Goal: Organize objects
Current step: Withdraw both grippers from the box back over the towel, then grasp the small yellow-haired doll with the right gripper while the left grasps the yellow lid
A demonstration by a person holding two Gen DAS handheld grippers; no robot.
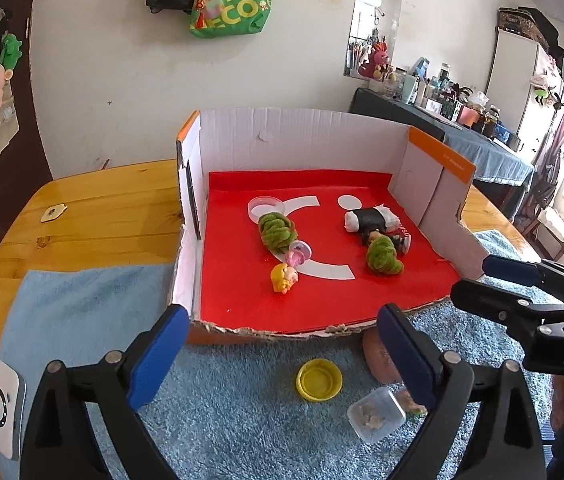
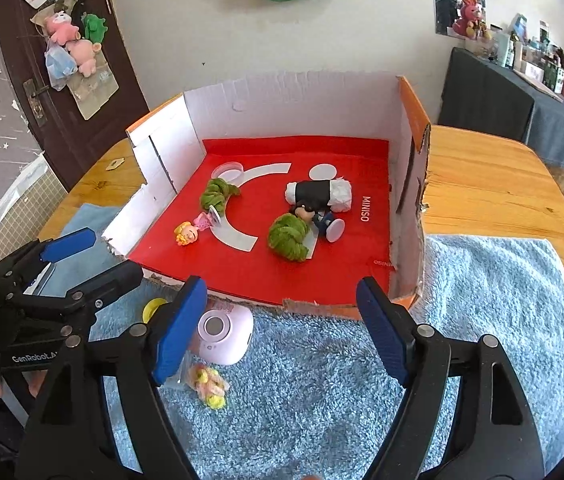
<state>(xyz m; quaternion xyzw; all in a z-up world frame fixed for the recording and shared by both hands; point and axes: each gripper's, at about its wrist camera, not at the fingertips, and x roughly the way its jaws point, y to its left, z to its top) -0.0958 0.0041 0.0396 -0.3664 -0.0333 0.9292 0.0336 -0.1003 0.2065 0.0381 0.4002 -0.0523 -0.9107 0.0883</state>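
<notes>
A white cardboard box [image 1: 301,132] with a red floor [image 2: 274,268] holds two green yarn bundles [image 1: 277,231] [image 2: 289,236], a white-and-black roll [image 1: 369,218], a dark-haired figurine [image 2: 321,216], a yellow-haired figurine [image 1: 283,277], a pink toy [image 1: 299,256] and a clear lid [image 1: 265,207]. On the blue towel [image 2: 481,300] in front lie a yellow cap [image 1: 319,379], a clear small container [image 1: 375,414], a pink device [image 2: 224,334] and a yellow-pink toy [image 2: 210,386]. My left gripper [image 1: 282,356] is open and empty over the towel. My right gripper [image 2: 282,328] is open and empty near the box's front edge.
The box and towel lie on a round wooden table [image 2: 489,184]. A white device [image 1: 2,404] sits at the towel's left edge. A small yellow tag [image 1: 53,213] lies on the table at the left. A dark cluttered side table [image 1: 461,136] stands at the back right.
</notes>
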